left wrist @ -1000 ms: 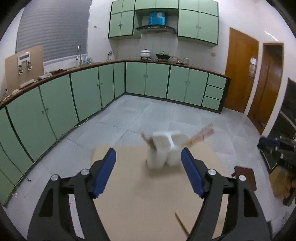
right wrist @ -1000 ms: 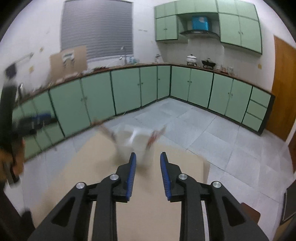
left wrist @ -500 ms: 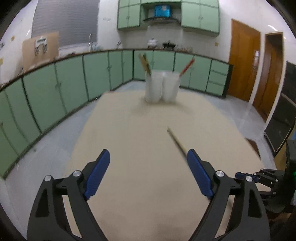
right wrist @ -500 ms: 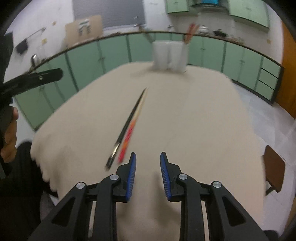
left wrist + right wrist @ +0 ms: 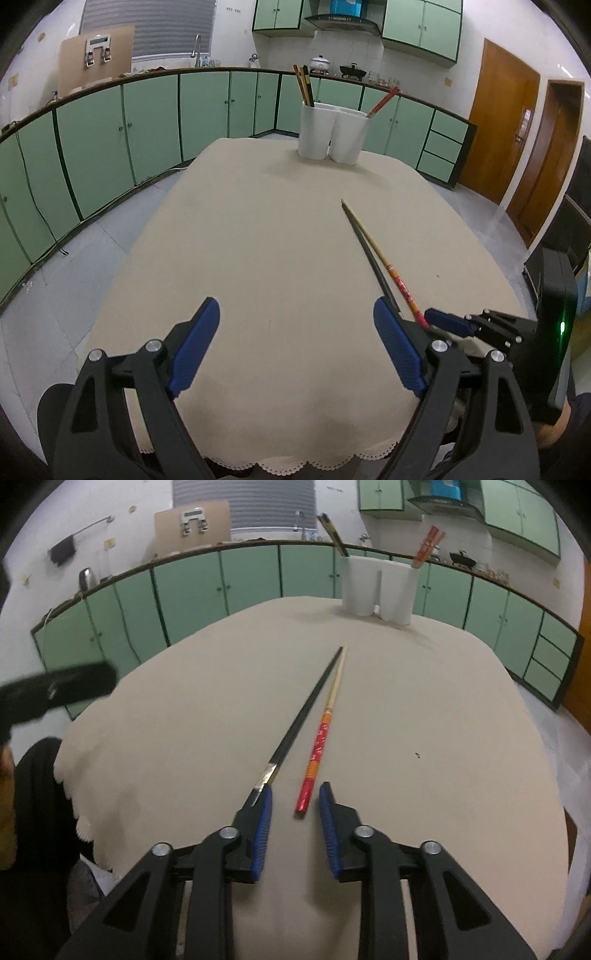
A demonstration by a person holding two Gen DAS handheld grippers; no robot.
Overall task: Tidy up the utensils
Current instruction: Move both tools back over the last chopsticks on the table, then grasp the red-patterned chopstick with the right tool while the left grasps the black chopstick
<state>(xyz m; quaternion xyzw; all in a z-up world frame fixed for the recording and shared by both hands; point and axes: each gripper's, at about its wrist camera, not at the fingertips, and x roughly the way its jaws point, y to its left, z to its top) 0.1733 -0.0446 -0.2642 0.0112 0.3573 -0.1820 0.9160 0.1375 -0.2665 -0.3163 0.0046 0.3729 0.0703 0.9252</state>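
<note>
Two chopsticks lie on the beige tablecloth point(image 5: 406, 720): a black one point(image 5: 303, 716) and a red-handled wooden one point(image 5: 323, 734). They also show in the left wrist view, black point(image 5: 365, 251) and red point(image 5: 391, 269). My right gripper point(image 5: 295, 805) is partly open and empty, its fingertips astride the red chopstick's near end. My left gripper point(image 5: 295, 332) is wide open and empty above the near table edge. A white double holder point(image 5: 378, 590) at the far end holds dark chopsticks point(image 5: 304, 86) and red ones point(image 5: 382, 101).
Green kitchen cabinets point(image 5: 147, 118) run along the walls behind the table. Wooden doors point(image 5: 506, 122) are at the right. The right gripper's body point(image 5: 491, 325) shows at the left view's right edge.
Both grippers have dropped low toward the near table end. The right gripper has come up to the chopsticks' near ends. Jaw widths look unchanged.
</note>
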